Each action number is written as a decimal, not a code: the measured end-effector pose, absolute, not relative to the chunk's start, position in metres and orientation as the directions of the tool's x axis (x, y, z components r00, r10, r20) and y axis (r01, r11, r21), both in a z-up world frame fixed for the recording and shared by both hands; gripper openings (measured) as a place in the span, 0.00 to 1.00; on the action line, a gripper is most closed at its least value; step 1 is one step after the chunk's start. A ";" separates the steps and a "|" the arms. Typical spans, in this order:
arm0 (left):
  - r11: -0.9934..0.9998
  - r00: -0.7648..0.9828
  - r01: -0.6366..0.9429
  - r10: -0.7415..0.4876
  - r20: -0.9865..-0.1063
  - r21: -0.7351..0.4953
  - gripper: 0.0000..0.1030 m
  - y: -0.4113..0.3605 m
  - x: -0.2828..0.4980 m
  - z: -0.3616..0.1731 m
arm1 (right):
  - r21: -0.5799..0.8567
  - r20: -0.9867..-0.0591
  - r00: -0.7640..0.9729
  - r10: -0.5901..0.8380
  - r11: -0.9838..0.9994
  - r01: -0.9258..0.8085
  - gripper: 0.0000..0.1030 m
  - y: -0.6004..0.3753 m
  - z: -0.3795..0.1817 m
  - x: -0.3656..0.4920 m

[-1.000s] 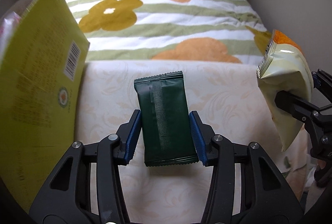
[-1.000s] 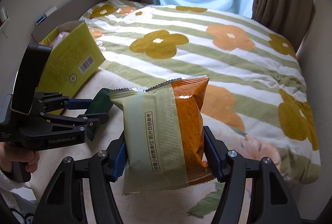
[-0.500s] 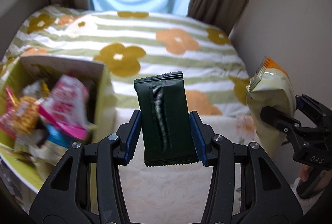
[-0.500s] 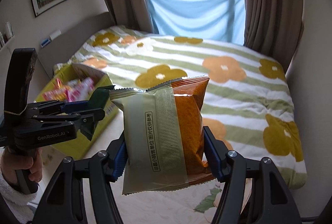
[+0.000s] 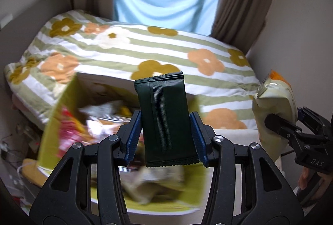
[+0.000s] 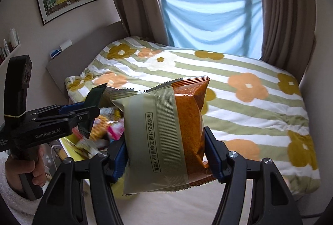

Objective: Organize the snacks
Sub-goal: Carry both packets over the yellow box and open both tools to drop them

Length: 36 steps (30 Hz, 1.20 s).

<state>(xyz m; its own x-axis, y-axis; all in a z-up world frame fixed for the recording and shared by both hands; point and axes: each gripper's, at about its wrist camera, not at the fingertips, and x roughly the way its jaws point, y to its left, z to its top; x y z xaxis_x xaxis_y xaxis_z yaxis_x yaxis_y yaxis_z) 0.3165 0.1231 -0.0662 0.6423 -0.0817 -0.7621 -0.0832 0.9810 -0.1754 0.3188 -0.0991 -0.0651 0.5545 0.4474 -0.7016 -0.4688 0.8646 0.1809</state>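
Observation:
My left gripper [image 5: 165, 139] is shut on a dark green snack packet [image 5: 166, 120], held upright above an open yellow-green box [image 5: 60, 112] full of mixed snack packets [image 5: 70, 131]. My right gripper [image 6: 166, 154] is shut on a pale green and orange snack bag [image 6: 164, 133], held in the air to the right of the box. In the right wrist view the left gripper [image 6: 83, 112] and the dark packet [image 6: 94, 98] hang over the box's snacks [image 6: 104, 129]. In the left wrist view the right gripper [image 5: 291, 129] and its bag [image 5: 274, 108] show at the right edge.
A bed with a flowered striped cover [image 6: 239, 104] lies beyond the box. A cream surface [image 6: 187, 204] lies under my right gripper. Curtains [image 6: 287, 6] and a window with a blue cloth [image 6: 210, 18] are behind. A wall [image 5: 301, 37] stands at the right. Cables and clutter [image 5: 12, 154] lie left of the box.
Both grippers have risen with their packets. My left gripper has moved from beside the box to above its open top, so its contents show now.

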 end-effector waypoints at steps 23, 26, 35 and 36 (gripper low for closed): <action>0.988 0.473 0.101 -0.149 -0.868 -0.114 1.00 0.248 0.351 -0.143 | 0.235 -0.798 0.502 0.333 0.940 -0.249 0.59 0.054 -0.113 0.325; 0.988 0.465 0.115 -0.148 -0.873 -0.106 1.00 0.254 0.344 -0.141 | 0.219 -0.816 0.492 0.303 0.950 -0.221 0.59 0.059 -0.115 0.328; 0.989 0.453 0.101 -0.143 -0.880 -0.108 1.00 0.267 0.333 -0.139 | 0.225 -0.829 0.471 0.303 0.950 -0.214 0.88 0.087 -0.125 0.355; 0.989 0.455 0.102 -0.142 -0.879 -0.107 1.00 0.267 0.332 -0.139 | 0.219 -0.824 0.486 0.292 0.954 -0.203 0.99 0.087 -0.125 0.354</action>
